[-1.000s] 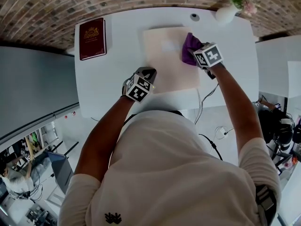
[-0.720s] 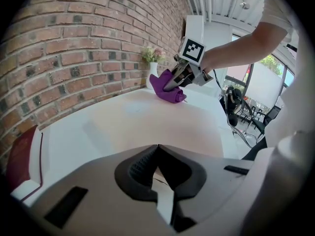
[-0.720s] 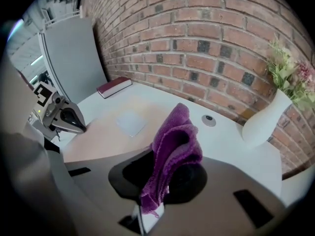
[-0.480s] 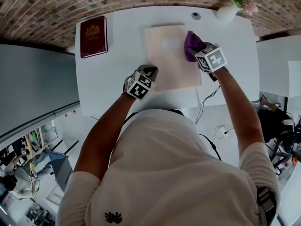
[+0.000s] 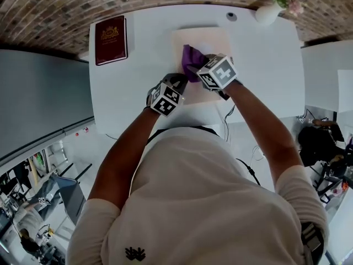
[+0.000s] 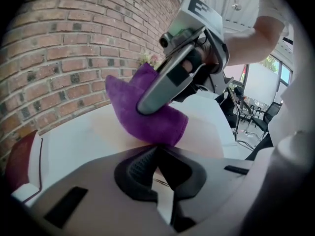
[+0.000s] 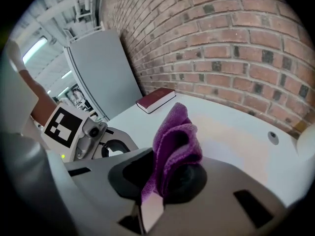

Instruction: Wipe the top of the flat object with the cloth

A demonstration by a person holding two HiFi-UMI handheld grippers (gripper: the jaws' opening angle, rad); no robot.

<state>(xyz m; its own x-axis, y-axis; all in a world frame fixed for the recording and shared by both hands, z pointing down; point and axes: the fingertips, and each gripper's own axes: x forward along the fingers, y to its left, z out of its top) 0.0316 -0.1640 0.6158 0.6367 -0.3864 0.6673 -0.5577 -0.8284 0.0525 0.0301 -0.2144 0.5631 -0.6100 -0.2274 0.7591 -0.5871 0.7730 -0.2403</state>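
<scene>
A flat beige board [image 5: 212, 42] lies on the white table [image 5: 265, 65]. My right gripper [image 5: 199, 68] is shut on a bunched purple cloth [image 5: 191, 59] and holds it on the board's left middle. In the right gripper view the cloth [image 7: 178, 141] stands up between the jaws of the right gripper [image 7: 167, 173]. My left gripper [image 5: 177, 82] sits at the board's near left corner, with its jaws together at the board's edge [image 6: 202, 132]. In the left gripper view the cloth [image 6: 142, 119] lies just beyond the left gripper [image 6: 157, 150].
A dark red book [image 5: 111, 40] lies at the table's far left. At the far right corner stands a white vase with flowers [image 5: 271, 9], and beside it a small round fitting [image 5: 231, 16]. A brick wall runs behind the table. Cables hang off the near edge.
My right gripper has dragged the cloth from the board's far right edge leftward and nearer, to its left middle. The left gripper has stayed at the near left corner.
</scene>
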